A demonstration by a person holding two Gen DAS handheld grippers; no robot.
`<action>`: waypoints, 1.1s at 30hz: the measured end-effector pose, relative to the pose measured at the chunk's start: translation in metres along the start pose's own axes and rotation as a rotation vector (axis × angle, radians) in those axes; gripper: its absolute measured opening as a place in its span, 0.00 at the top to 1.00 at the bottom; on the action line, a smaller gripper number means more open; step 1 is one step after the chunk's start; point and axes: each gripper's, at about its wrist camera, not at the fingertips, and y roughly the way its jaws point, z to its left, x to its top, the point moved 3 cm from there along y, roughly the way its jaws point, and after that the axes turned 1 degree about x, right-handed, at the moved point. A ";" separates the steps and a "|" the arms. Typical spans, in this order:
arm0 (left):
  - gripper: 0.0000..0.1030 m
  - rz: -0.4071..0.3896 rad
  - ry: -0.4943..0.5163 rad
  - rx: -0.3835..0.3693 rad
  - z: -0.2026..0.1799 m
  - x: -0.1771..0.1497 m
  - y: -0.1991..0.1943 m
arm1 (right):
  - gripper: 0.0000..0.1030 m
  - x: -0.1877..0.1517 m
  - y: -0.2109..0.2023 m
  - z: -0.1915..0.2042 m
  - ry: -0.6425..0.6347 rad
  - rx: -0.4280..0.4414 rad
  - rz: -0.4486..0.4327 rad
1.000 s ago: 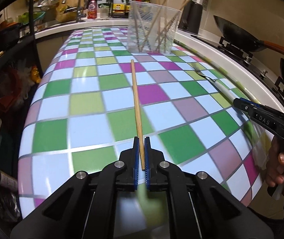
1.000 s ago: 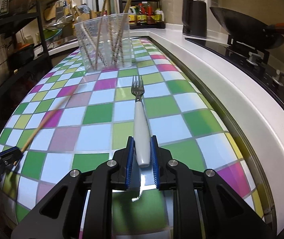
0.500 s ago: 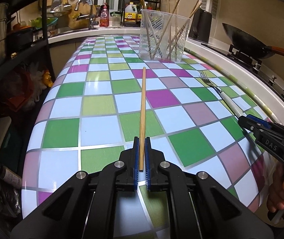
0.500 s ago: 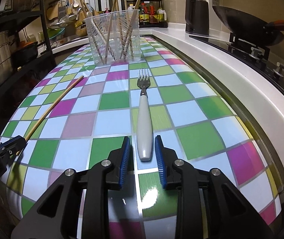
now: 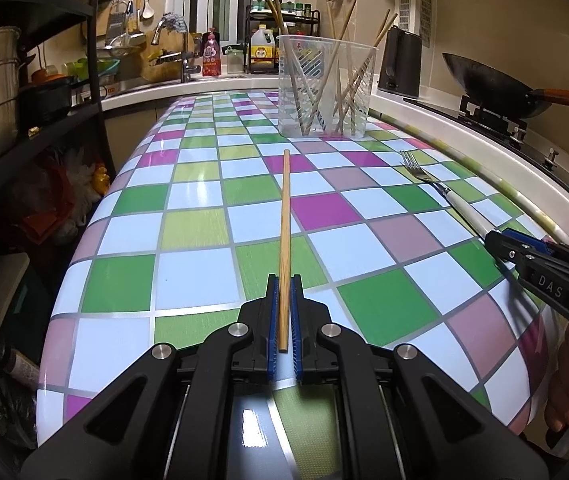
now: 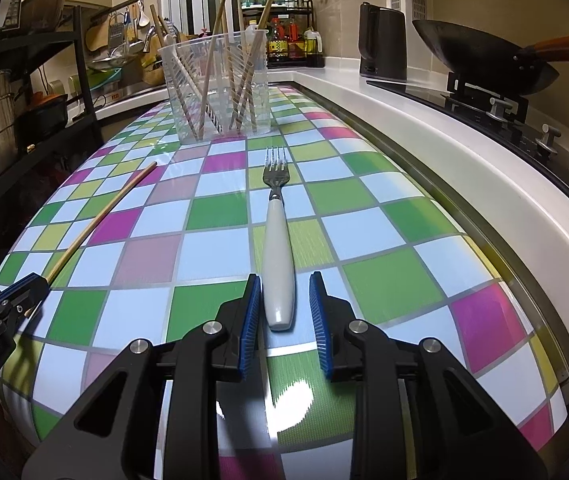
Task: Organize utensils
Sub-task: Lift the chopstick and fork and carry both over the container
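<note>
My left gripper (image 5: 284, 280) is shut on the near end of a wooden chopstick (image 5: 285, 216), which points ahead over the checkered table (image 5: 188, 276) toward a clear plastic container (image 5: 326, 88) holding several chopsticks. A white-handled fork (image 6: 278, 240) lies flat on the table, tines toward the container (image 6: 216, 92). My right gripper (image 6: 284, 280) is open, its blue pads standing on either side of the handle's end with a gap on each side. In the right wrist view, the left gripper (image 6: 24, 292) and chopstick (image 6: 104, 212) show at the left. The right gripper (image 5: 500, 240) and fork (image 5: 444, 196) show in the left wrist view.
A white counter ledge (image 6: 464, 148) runs along the table's right side, with a stove and a wok (image 6: 484, 56) beyond it and a black kettle (image 6: 382, 48) farther back. A black shelf with pots (image 5: 24, 92) stands to the left. The sink and bottles are at the far end.
The right gripper's jaws have spread away from the fork handle, which they pinched a second ago. The left gripper has tilted upward a little, still holding the chopstick.
</note>
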 end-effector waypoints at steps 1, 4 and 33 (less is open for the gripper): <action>0.94 -0.003 0.005 0.005 -0.001 0.000 0.000 | 0.75 0.000 0.000 0.000 0.001 0.000 -0.001; 0.94 -0.011 0.008 0.009 -0.001 0.000 -0.001 | 0.81 0.000 0.001 0.000 0.003 -0.005 -0.006; 0.95 -0.289 0.064 -0.050 0.021 0.126 -0.080 | 0.84 0.101 -0.097 -0.002 -0.150 -0.039 -0.238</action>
